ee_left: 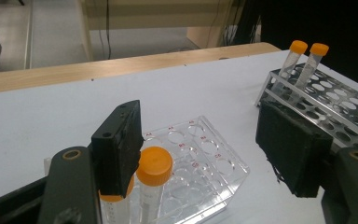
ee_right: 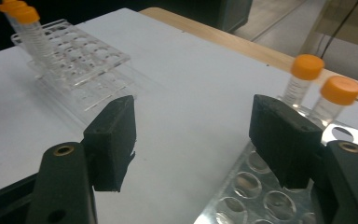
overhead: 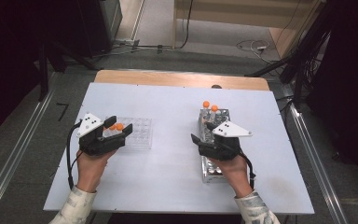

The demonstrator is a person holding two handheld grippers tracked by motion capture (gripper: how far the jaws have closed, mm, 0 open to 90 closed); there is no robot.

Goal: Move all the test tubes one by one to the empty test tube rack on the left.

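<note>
High view: left tool (overhead: 118,127) over clear tube rack (overhead: 140,134), jaws apart, gripping nothing.
Two orange-capped tubes (ee_left: 153,186) stand in the rack's near-left corner; right tool (overhead: 202,132) apart over metal rack (overhead: 211,171), right.

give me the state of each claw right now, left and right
left claw: open, an orange-capped tube in the clear rack stands between its jaws, not gripped
right claw: open, holding nothing
</note>
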